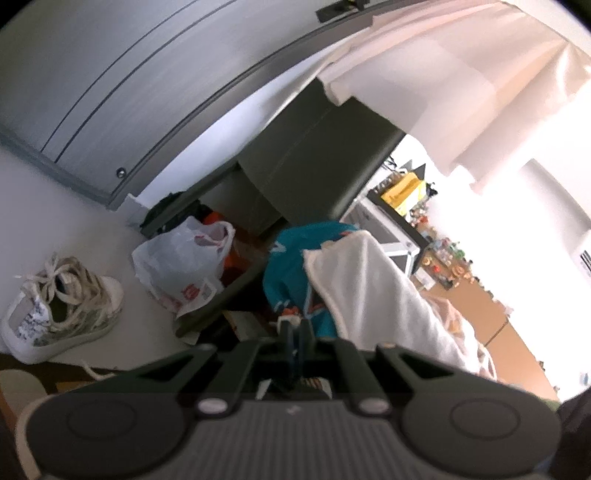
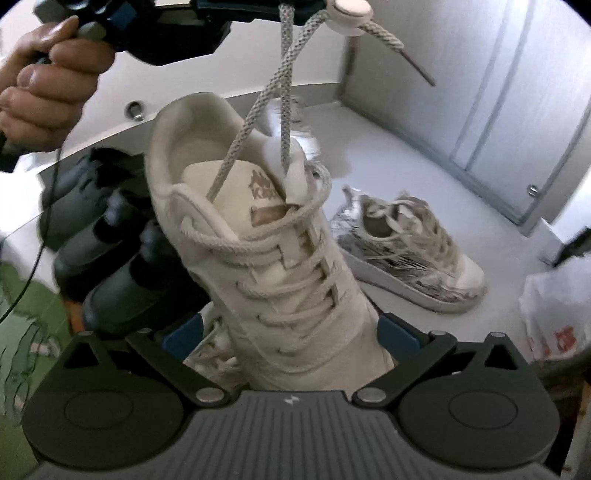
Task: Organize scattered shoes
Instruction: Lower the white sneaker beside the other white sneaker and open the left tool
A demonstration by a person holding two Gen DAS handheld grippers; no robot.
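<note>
The left tongs (image 2: 314,9), clenched on the laces (image 2: 255,122), dangle the cream shoe (image 2: 280,258) between the released right tongs (image 2: 291,339). The laces may slip, dropping it onto the black shoes (image 2: 110,258) beside.

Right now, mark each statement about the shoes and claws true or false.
1. The left claw pinches the cream sneaker's laces. True.
2. The right claw is shut on the cream sneaker. False: its jaws stand wide open on either side of the toe.
3. A silver-patterned sneaker sits alone on the white floor. True.
4. The dark shoes lie right of the cream sneaker. False: they are on its left.
5. A plastic bag is near the silver-patterned sneaker. True.
</note>
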